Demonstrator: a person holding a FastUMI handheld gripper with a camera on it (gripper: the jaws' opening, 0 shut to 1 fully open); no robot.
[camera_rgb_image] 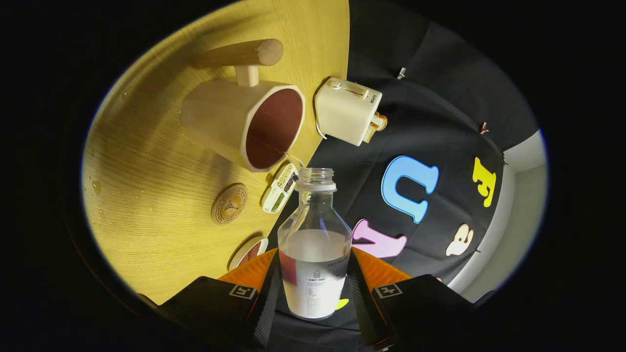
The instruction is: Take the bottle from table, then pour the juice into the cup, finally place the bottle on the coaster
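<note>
- Gripper view: we see the gripper (314,288) closed on the bottle (314,254), one finger pressing each side of its labelled lower body, so the bottle sits between the fingers with its neck pointing ahead.
- The cap is off and pale juice fills roughly the lower half. The whole scene appears rolled sideways, which we judge means the bottle is tipped for pouring.
- The open mouth lies just beside the rim of the cup (244,122), a wooden mug with a dark inside and a peg handle. A thin thread of liquid seems to bridge mouth and rim.
- On the wooden table (146,195), the round coaster (229,203) waits bare, near the cup, to the left of the bottle.
- A small divided snack tray (280,188) lies between coaster and bottle neck; it could get in the way of setting down.
- A toaster (346,110) holding bread stands farther off, beyond the cup.
- A small dish (248,252) sits just beside the left finger.
</note>
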